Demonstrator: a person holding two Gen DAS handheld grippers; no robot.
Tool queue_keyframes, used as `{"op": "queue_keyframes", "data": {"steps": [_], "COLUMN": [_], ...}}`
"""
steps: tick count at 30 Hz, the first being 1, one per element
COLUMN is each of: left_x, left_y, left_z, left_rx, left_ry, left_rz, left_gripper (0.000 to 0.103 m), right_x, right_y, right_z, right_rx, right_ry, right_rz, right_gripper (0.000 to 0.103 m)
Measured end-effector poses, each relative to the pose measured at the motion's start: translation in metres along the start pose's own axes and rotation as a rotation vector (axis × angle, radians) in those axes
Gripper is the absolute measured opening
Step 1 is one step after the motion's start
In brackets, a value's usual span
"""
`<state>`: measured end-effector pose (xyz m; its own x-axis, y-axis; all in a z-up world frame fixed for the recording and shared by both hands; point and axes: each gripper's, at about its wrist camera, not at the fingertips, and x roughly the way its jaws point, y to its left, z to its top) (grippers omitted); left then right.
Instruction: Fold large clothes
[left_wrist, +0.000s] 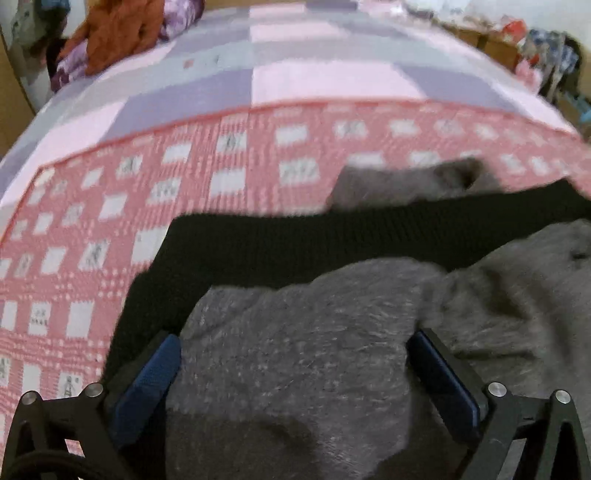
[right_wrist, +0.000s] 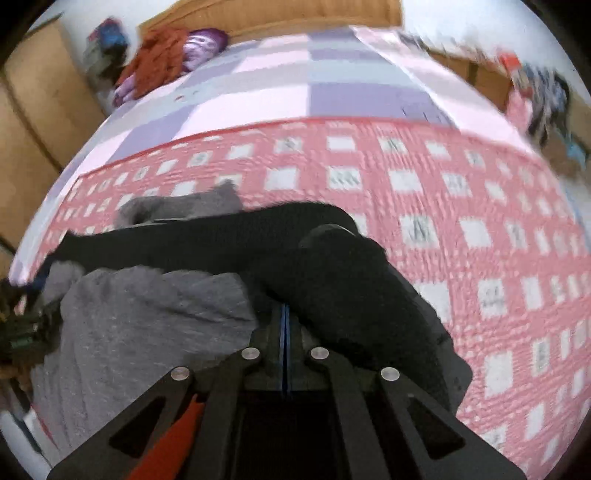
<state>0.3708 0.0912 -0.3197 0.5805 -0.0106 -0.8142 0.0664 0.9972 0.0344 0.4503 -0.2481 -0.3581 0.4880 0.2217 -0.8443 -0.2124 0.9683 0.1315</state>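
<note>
Garment (left_wrist: 295, 350) — grey, black-trimmed, on bed (left_wrist: 110, 221), long axis crosswise. Left claw (left_wrist: 293, 369) spread over grey body, gripping nothing; right claw (right_wrist: 284, 317) clenched at black hem (right_wrist: 332, 280) — nearer.

Left wrist view: looks forward and steeply down along its blue-padded fingers (left_wrist: 147, 373), close over the grey garment (left_wrist: 295, 350) on the bed (left_wrist: 314, 81). Right wrist view: same downward tilt, equally close, set further right. Shared by both: the garment's black ribbed band (left_wrist: 332, 236), the pink patterned blanket (left_wrist: 110, 206), the checked sheet beyond, the orange cloth (right_wrist: 159, 55) at the far left corner.
</note>
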Motion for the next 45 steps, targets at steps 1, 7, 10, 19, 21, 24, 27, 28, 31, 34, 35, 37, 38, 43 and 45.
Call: {"op": "queue_keyframes", "data": {"steps": [1, 7, 10, 19, 21, 24, 27, 28, 31, 34, 35, 37, 38, 43, 45], "left_x": [-0.01, -0.048, -0.051, -0.024, -0.017, -0.013, -0.011, -0.011, -0.012, -0.013, -0.013, -0.013, -0.015, -0.045, -0.06], "left_y": [-0.003, -0.029, -0.037, 0.007, 0.018, 0.022, 0.02, 0.021, 0.02, 0.019, 0.019, 0.018, 0.017, 0.006, -0.004], "left_z": [-0.001, -0.035, -0.057, -0.062, -0.056, -0.052, -0.05, -0.05, -0.051, -0.051, -0.051, -0.051, -0.05, -0.05, -0.056], "left_rx": [0.004, -0.002, -0.023, -0.096, -0.128, -0.142, -0.134, -0.137, -0.136, -0.131, -0.132, -0.13, -0.131, -0.146, -0.129], "left_ry": [-0.02, -0.008, 0.016, 0.068, 0.087, 0.098, 0.1, 0.1, 0.097, 0.097, 0.098, 0.102, 0.102, 0.047, 0.022], "left_rz": [-0.012, -0.022, 0.035, 0.087, 0.08, 0.072, 0.08, 0.079, 0.082, 0.09, 0.09, 0.096, 0.099, 0.062, 0.03], "left_gripper": [0.102, 0.102, 0.102, 0.103, 0.103, 0.103, 0.103, 0.103, 0.103, 0.103, 0.103, 0.103, 0.103, 0.103, 0.103], "right_x": [-0.008, -0.069, -0.071, -0.058, -0.061, -0.069, -0.078, -0.078, -0.089, -0.103, -0.108, -0.111, -0.113, -0.117, -0.115], "right_y": [0.009, 0.066, 0.099, 0.016, -0.002, -0.038, -0.057, -0.061, -0.064, -0.051, -0.046, -0.03, -0.021, 0.045, 0.078], "right_z": [-0.001, -0.054, -0.09, -0.096, -0.088, -0.075, -0.078, -0.079, -0.09, -0.102, -0.104, -0.105, -0.108, -0.118, -0.126], "right_rx": [-0.029, -0.171, -0.257, -0.199, -0.171, -0.058, -0.011, -0.004, 0.001, -0.042, -0.05, -0.076, -0.083, -0.146, -0.218], "right_ry": [-0.023, -0.123, -0.074, -0.055, -0.059, -0.07, -0.056, -0.05, -0.043, -0.065, -0.073, -0.087, -0.092, -0.121, -0.118], "right_rz": [0.011, 0.066, 0.086, -0.033, -0.063, -0.151, -0.237, -0.237, -0.245, -0.238, -0.226, -0.206, -0.202, -0.095, -0.027], "right_gripper": [0.0, 0.003, 0.003, 0.0, 0.0, 0.0, 0.0, 0.0, 0.0, 0.0, 0.0, 0.0, 0.0, 0.004, 0.004]}}
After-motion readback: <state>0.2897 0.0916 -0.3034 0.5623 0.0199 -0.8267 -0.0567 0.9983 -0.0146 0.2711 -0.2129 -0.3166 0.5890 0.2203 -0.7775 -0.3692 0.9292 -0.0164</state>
